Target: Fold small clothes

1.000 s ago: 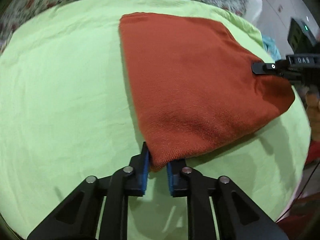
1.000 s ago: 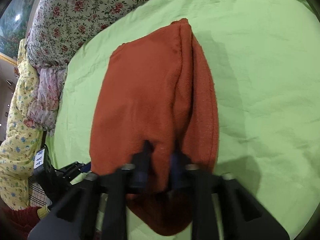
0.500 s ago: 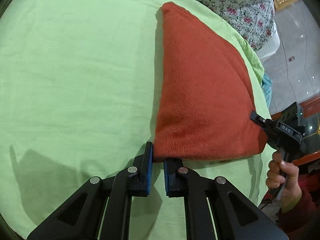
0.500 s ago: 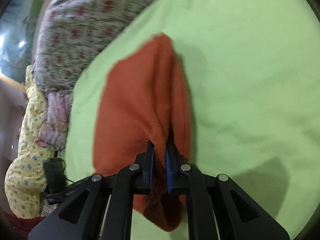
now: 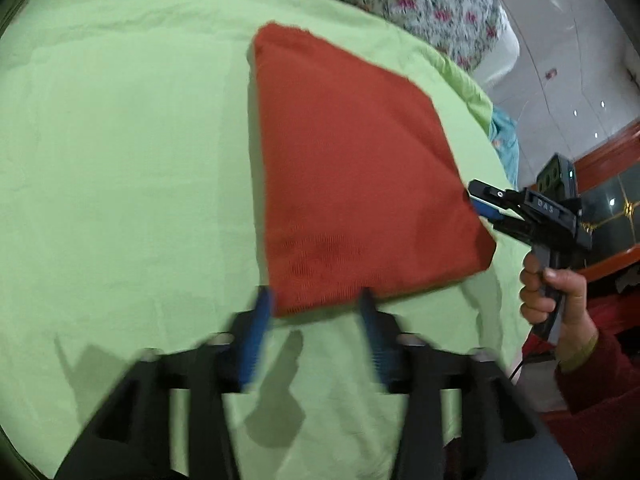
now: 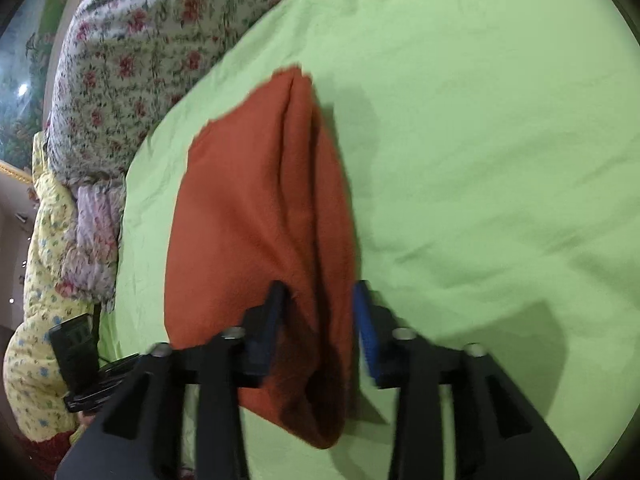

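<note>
A rust-orange knitted garment (image 5: pixel 352 184) lies folded flat on the light green sheet (image 5: pixel 120 160). My left gripper (image 5: pixel 316 320) hovers at the garment's near corner with its jaws opening. The corner lies between the blue pads (image 5: pixel 256 328), which do not press on it. In the right wrist view the same garment (image 6: pixel 256 216) shows a lengthwise crease. My right gripper (image 6: pixel 319 312) straddles its near edge, jaws opening, pads clear of the cloth. In the left wrist view the right gripper (image 5: pixel 480 200), held by a hand (image 5: pixel 556 296), sits at the garment's right edge.
A floral quilt (image 6: pixel 132 64) lies bunched along the far side of the green sheet, with a yellow flowered cloth (image 6: pixel 36 280) beside it. The bed edge drops off on the right of the left wrist view to a tiled floor (image 5: pixel 568 64) and dark wooden furniture (image 5: pixel 612 216).
Both grippers were shut on the garment's edge; now both have spread their jaws and let it go. The garment has settled flat, and the left gripper has drawn back slightly.
</note>
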A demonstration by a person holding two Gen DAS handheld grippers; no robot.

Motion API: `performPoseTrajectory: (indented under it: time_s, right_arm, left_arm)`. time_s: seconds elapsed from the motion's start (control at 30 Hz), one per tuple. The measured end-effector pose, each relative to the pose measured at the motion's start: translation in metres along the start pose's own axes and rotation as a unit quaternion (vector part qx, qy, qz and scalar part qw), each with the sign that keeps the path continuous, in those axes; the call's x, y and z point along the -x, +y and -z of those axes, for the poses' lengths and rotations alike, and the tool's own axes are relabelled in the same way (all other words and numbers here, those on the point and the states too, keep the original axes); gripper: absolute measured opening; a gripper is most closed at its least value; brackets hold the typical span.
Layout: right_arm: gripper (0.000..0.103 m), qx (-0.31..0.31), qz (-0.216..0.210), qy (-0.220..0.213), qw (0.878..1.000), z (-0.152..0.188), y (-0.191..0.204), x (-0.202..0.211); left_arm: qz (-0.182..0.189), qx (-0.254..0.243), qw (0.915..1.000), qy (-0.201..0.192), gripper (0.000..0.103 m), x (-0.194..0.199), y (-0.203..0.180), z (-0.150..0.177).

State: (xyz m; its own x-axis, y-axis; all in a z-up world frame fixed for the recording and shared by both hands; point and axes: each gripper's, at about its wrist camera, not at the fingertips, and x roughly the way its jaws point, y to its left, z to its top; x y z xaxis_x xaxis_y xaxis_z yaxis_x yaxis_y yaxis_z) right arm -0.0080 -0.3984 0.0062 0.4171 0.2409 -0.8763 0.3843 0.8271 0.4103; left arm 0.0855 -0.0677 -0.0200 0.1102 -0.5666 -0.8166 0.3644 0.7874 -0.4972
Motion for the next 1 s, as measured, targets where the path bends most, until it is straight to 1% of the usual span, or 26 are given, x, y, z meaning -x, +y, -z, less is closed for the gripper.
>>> performPoseTrajectory:
  time_s: [0.03,0.07,0.1,0.13,0.23,0.37,0.43,0.53,0.6,0.63,0.67,0.7,0.73,0.77,0.8,0.87,1.0]
  right_arm:
    - [0.058,0.001,0.001,-0.015,1.0,-0.004,0.001,0.004]
    - [0.07,-0.001,0.001,-0.021,1.0,-0.007,0.002,0.005]
    - [0.075,-0.007,-0.003,-0.027,1.0,-0.013,0.003,0.004]
    - [0.077,-0.01,-0.008,-0.029,0.999,-0.017,0.004,0.001]
    - [0.077,0.001,-0.017,-0.02,1.0,-0.03,0.009,-0.015]
    - [0.077,0.006,-0.029,0.005,1.0,-0.04,0.01,-0.038]
    - [0.077,0.006,-0.052,0.019,0.998,-0.046,0.008,-0.049]
    - [0.077,0.012,-0.078,0.029,0.996,-0.052,0.007,-0.057]
    - [0.077,0.016,-0.094,0.038,0.995,-0.056,0.005,-0.065]
    - [0.077,0.016,-0.1,0.04,0.994,-0.058,0.005,-0.068]
    - [0.074,0.015,-0.107,0.04,0.993,-0.059,0.004,-0.069]
    - [0.067,0.012,-0.111,0.041,0.993,-0.06,0.004,-0.071]
    - [0.045,0.009,-0.11,0.047,0.993,-0.061,0.005,-0.074]
    - [0.035,0.003,-0.109,0.058,0.992,-0.06,0.005,-0.079]
    - [0.033,-0.004,-0.112,0.063,0.992,-0.058,0.005,-0.083]
    - [0.026,-0.012,-0.12,0.056,0.991,-0.057,0.006,-0.08]
    - [0.024,-0.014,-0.147,0.037,0.988,-0.052,0.024,-0.065]
  left_arm:
    - [0.001,0.004,1.0,-0.008,0.059,-0.001,0.0,-0.008]
    - [0.0,0.01,0.9999,-0.011,0.059,-0.002,0.003,-0.014]
    - [-0.003,0.019,0.9997,-0.012,0.061,-0.006,0.006,-0.021]
    - [-0.004,0.031,0.9994,-0.014,0.062,-0.011,0.01,-0.03]
    - [0.012,0.058,0.998,-0.022,0.064,-0.027,0.016,-0.053]
    - [0.02,0.056,0.9981,-0.016,0.065,-0.049,0.02,-0.077]
    - [0.013,0.054,0.9984,-0.005,0.067,-0.068,0.02,-0.09]
    - [0.022,0.06,0.9979,0.008,0.072,-0.089,0.023,-0.101]
    - [0.034,0.065,0.9973,0.001,0.072,-0.097,0.025,-0.106]
    - [0.038,0.064,0.9972,-0.004,0.068,-0.099,0.024,-0.107]
    - [0.044,0.06,0.9972,-0.009,0.059,-0.101,0.021,-0.108]
    - [0.049,0.054,0.9973,-0.006,0.043,-0.103,0.019,-0.108]
    - [0.047,0.049,0.9977,-0.008,0.033,-0.104,0.017,-0.108]
    - [0.044,0.041,0.9981,-0.013,0.029,-0.103,0.014,-0.107]
    - [0.046,0.033,0.9982,-0.019,0.023,-0.099,0.012,-0.106]
    - [0.059,0.026,0.9974,-0.031,0.021,-0.085,0.011,-0.103]
    - [0.069,0.017,0.9954,-0.064,0.02,-0.041,0.014,-0.09]
